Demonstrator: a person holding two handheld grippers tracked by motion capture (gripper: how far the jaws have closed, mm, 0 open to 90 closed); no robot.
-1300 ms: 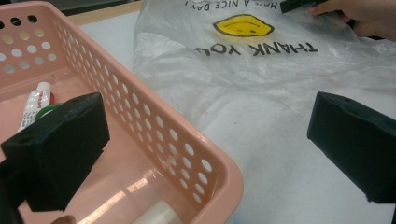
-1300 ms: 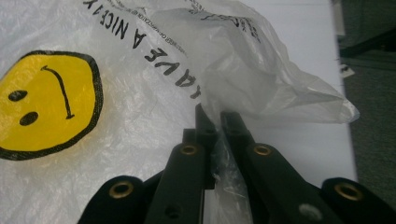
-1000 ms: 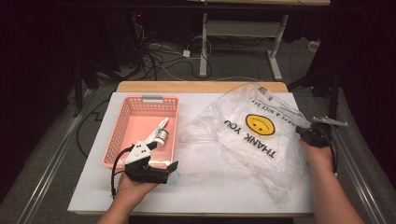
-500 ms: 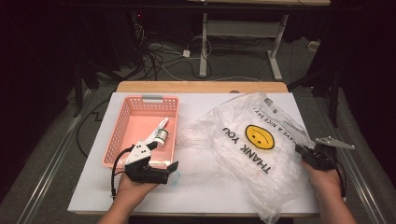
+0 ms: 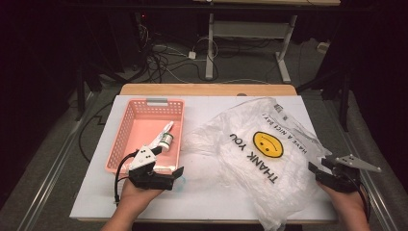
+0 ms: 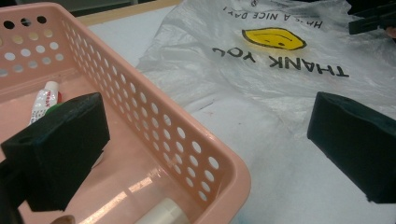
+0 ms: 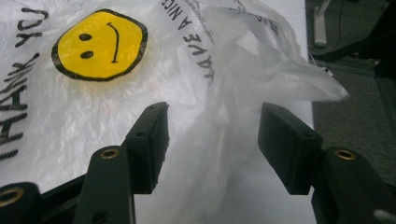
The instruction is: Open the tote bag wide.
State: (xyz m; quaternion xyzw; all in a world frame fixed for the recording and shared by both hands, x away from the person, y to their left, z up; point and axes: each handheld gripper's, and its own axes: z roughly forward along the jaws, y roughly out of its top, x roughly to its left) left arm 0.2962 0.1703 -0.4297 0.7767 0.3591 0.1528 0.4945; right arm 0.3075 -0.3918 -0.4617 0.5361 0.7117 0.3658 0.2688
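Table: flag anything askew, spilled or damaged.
Nothing is spilled or broken. The bag lies crumpled and skewed across the table, its print upside down from the person's side. The tube lies inside the basket. Both claws, left and right, are open.

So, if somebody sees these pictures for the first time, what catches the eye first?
Most likely the clear plastic bag with its yellow smiley face, spread over the right half of the white table. Next the pink basket on the left, holding a small tube. The left tongs and right tongs both stand open near the front edge.
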